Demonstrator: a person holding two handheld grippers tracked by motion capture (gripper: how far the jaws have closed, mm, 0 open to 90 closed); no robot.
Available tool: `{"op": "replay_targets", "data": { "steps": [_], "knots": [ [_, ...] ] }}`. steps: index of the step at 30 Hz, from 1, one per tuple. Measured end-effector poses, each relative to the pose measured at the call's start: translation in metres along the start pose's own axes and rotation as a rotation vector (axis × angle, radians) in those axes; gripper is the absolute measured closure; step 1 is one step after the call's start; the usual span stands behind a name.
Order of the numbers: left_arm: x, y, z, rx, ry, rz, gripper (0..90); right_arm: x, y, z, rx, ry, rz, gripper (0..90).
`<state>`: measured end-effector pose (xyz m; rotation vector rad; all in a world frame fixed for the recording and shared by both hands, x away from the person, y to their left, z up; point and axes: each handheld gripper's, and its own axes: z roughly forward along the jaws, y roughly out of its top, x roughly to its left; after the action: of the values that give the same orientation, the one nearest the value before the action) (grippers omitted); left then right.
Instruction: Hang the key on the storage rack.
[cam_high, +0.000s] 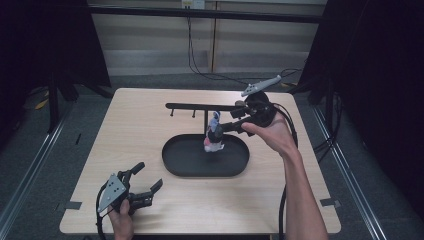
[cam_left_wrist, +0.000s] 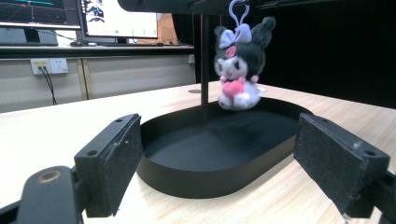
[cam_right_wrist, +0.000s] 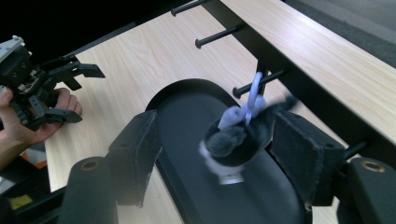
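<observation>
A small plush toy (cam_high: 215, 135) with black ears, a lilac bow and a pink heart hangs by its loop (cam_right_wrist: 253, 95) from a peg (cam_right_wrist: 266, 80) of the black rack bar (cam_high: 200, 106). It dangles over the black oval tray (cam_high: 185, 167). My right gripper (cam_high: 218, 131) reaches in from the right, open, one jaw on each side of the plush (cam_right_wrist: 238, 140); the right pad (cam_right_wrist: 299, 149) is close against it and the left pad stands apart. My left gripper (cam_high: 149, 175) rests open and holds nothing near the table's front left corner, facing the tray (cam_left_wrist: 210, 172) and plush (cam_left_wrist: 239, 70).
The rack's post (cam_left_wrist: 204, 65) rises from the back of the tray. Two more bare pegs (cam_right_wrist: 219, 36) stick out along the bar. Bare wooden table (cam_high: 140, 125) surrounds the tray. Monitors (cam_left_wrist: 116, 18) stand on a bench beyond the table.
</observation>
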<state>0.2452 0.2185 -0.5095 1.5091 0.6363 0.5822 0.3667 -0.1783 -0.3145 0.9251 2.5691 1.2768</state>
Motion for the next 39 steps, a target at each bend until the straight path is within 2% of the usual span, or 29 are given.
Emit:
{"op": "replay_targets", "data": {
  "steps": [2,5,8,11,12,16,17,19,22,26,30,32,34,37,39],
  "knots": [
    [0.0,0.0,0.0,0.0,0.001,0.001,15.4,0.004,-0.011,0.0,-0.031,0.003,0.0,26.9],
    [0.0,0.0,0.0,-0.001,0.002,0.0,15.4,0.008,-0.025,0.001,-0.05,-0.017,0.0,25.6],
    [0.0,0.0,0.0,0.004,0.001,0.009,15.5,0.012,-0.039,-0.002,-0.094,-0.029,0.006,22.7],
    [0.001,0.0,-0.001,0.007,0.0,0.016,15.5,0.013,-0.049,-0.004,-0.093,-0.037,0.01,17.8],
    [0.001,0.0,-0.001,0.006,0.002,0.013,15.5,0.013,-0.063,-0.008,-0.121,-0.074,0.025,14.9],
    [0.0,0.0,0.0,0.005,0.002,0.004,15.5,0.014,-0.089,-0.008,-0.164,-0.054,0.066,14.3],
    [0.0,0.0,0.0,0.003,0.004,0.002,15.5,0.015,-0.096,-0.006,-0.163,-0.064,0.07,14.5],
    [0.001,0.0,0.0,0.008,0.004,0.01,15.5,0.018,-0.109,-0.002,-0.16,-0.112,0.089,15.4],
    [0.001,0.0,0.0,0.008,0.004,0.009,15.4,0.023,-0.127,0.002,-0.191,-0.13,0.111,15.9],
    [0.0,0.0,0.0,0.001,0.006,0.005,15.5,0.03,-0.148,0.006,-0.219,-0.187,0.083,14.7],
    [0.0,0.0,0.0,0.003,0.004,0.003,15.4,0.037,-0.174,0.01,-0.303,-0.287,0.115,15.7],
    [0.0,0.0,0.0,0.0,0.006,0.001,15.4,0.041,-0.186,0.012,-0.366,-0.317,0.13,17.6],
    [0.0,0.0,0.0,0.0,0.005,0.001,15.5,0.044,-0.197,0.015,-0.406,-0.338,0.149,20.1],
    [0.0,0.0,0.0,-0.001,0.005,0.001,15.5,0.05,-0.207,0.025,-0.437,-0.415,0.121,20.5],
    [0.0,0.0,0.0,0.0,0.004,-0.001,15.5,0.051,-0.215,0.031,-0.491,-0.457,0.125,19.1]
  ]
}}
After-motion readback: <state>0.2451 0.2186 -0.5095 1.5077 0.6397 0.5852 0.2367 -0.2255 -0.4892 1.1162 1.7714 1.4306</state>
